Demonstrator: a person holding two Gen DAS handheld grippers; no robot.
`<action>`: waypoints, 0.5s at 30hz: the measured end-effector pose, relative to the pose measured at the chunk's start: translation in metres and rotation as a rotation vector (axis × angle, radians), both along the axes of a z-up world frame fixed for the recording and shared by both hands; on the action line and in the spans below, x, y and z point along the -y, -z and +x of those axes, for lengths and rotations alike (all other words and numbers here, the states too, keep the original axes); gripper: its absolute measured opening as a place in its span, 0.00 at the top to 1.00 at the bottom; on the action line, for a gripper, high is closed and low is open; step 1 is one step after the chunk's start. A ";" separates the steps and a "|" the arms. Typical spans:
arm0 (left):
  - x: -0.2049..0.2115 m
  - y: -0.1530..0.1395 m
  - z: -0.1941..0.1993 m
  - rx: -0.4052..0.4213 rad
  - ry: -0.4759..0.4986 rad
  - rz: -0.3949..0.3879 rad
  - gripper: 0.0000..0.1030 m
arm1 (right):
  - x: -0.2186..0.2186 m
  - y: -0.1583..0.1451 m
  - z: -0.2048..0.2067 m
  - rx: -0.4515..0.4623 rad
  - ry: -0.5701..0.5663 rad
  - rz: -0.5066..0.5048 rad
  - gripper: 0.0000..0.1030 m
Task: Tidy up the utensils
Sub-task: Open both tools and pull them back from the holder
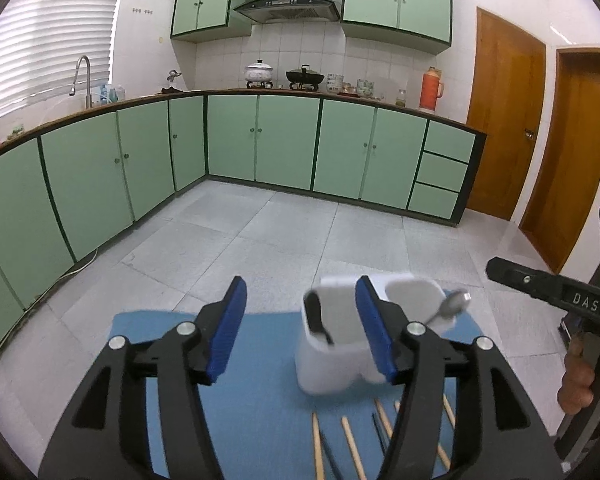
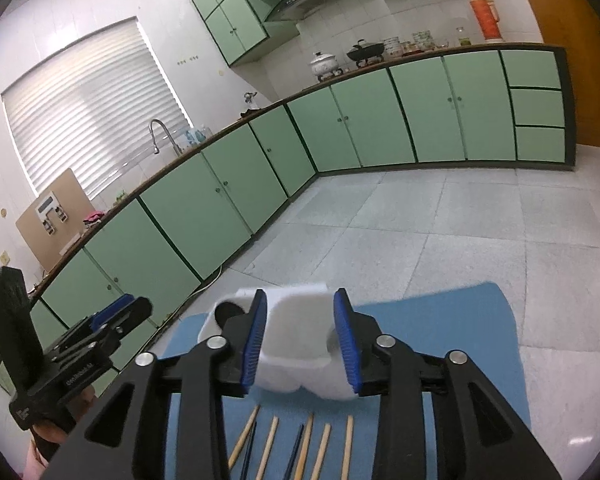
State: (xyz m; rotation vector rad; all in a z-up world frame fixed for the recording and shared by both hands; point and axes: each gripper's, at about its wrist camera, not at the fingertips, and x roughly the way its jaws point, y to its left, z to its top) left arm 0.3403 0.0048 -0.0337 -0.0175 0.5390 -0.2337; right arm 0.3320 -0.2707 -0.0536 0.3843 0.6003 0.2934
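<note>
Both hand-held grippers, left (image 1: 300, 328) and right (image 2: 300, 336), gape empty; the white holder (image 1: 332, 360) stands at twelve o'clock above the chopsticks (image 2: 300, 448).

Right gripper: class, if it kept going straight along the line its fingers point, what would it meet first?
Most likely the white utensil holder, which sits straight ahead between the open fingers of the right gripper. The wooden chopsticks lie below that line; depth is uncertain.

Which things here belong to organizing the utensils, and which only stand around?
For the job: white holder, black utensil and metal spoon in it, wooden chopsticks, dark chopsticks, blue mat.

Just around: white pot, wok, orange thermos, faucet.
</note>
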 end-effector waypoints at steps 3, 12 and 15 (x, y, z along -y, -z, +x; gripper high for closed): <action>-0.005 0.008 -0.028 -0.016 0.003 0.020 0.38 | 0.003 0.012 -0.030 -0.014 0.023 -0.019 0.59; -0.023 0.065 -0.111 -0.162 0.025 0.119 0.13 | 0.007 0.074 -0.136 -0.132 0.119 -0.114 0.11; -0.030 0.087 -0.131 -0.244 0.025 0.119 0.13 | 0.005 0.091 -0.162 -0.190 0.124 -0.124 0.06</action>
